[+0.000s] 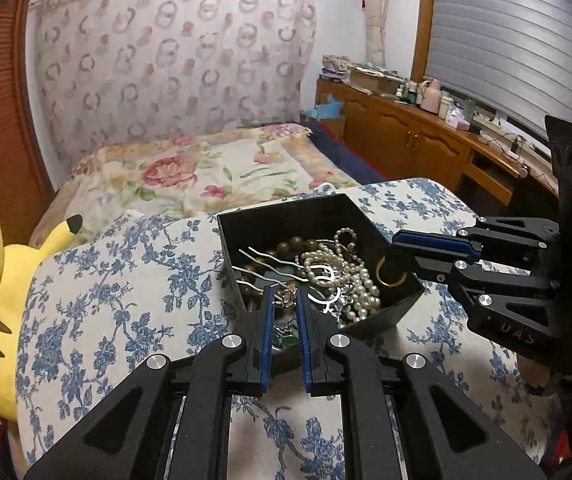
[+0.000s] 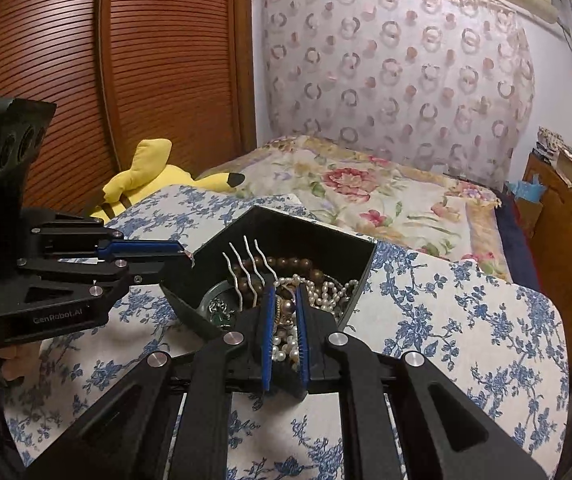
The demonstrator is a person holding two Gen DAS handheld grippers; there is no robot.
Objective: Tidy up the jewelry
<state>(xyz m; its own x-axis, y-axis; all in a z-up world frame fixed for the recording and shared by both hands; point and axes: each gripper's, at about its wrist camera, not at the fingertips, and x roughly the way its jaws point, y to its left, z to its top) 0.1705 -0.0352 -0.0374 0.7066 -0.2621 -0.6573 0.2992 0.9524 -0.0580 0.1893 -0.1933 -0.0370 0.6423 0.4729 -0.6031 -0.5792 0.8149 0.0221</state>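
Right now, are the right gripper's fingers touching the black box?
Touching. The left wrist view shows the right gripper with its fingers clamped on a wall of the black box.

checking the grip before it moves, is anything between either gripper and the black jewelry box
Nothing visible. The left gripper is closed on the rim at one corner of the black jewelry box, and the right gripper is closed on the opposite wall. The jewelry lies inside, clear of both grips.

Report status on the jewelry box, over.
Left gripper shut on black jewelry box rim. Right gripper shut on opposite rim. Pearl necklace, wooden beads, wavy hairpins inside. Nothing blocking on floral cushion.
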